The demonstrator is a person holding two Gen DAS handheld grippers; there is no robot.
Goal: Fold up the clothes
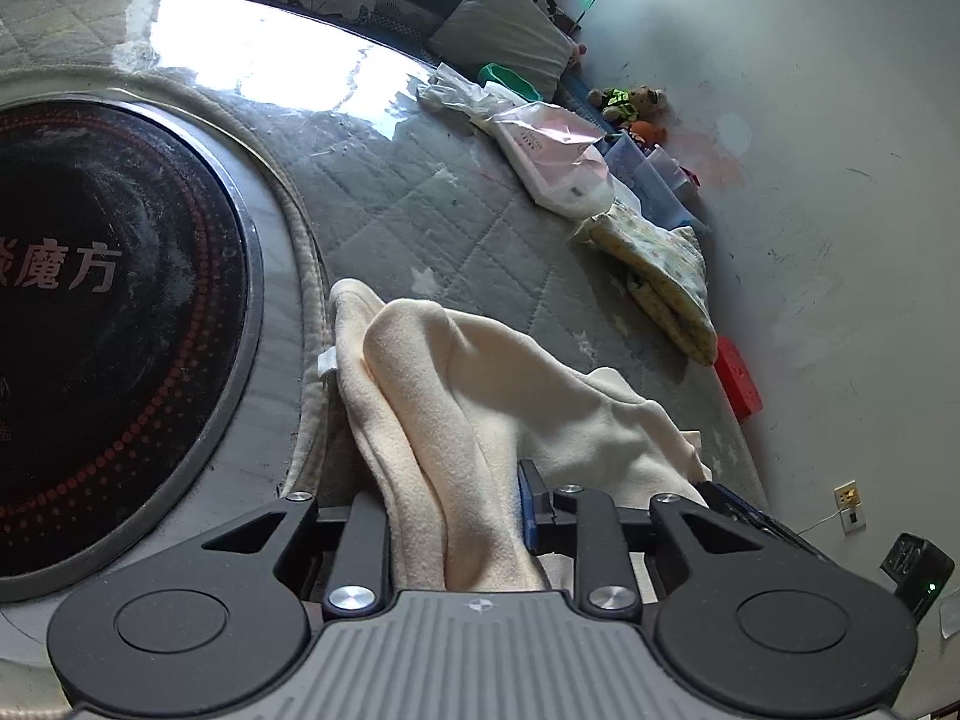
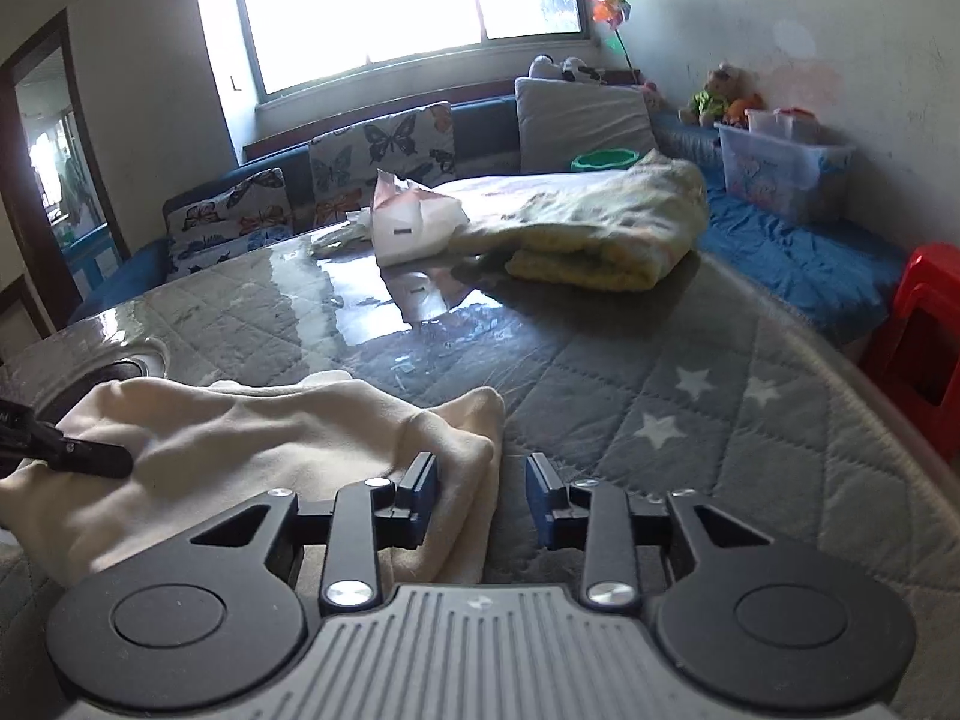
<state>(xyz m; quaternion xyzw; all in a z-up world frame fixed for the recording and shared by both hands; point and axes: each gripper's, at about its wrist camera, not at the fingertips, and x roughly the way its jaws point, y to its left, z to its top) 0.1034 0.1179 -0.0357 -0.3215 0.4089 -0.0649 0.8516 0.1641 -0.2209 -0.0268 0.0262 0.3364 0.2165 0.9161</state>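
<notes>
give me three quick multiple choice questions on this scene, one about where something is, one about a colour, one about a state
1. Where does the folded yellow blanket lie?
A. on the far part of the quilted table cover
B. on the red stool
C. inside the clear storage box

2. What colour is the garment being folded?
A. dark blue
B. cream
C. red

3. How do the jaws of the right gripper stand?
A. clamped shut on the garment
B. shut on nothing
C. apart, with the garment's edge between them

Answers: 1 A, the right wrist view shows it lying on the cover beyond the garment. 2 B, both views show pale cream fleece. 3 C, a clear gap shows between the pads, with the cloth's edge lying in it.
</notes>
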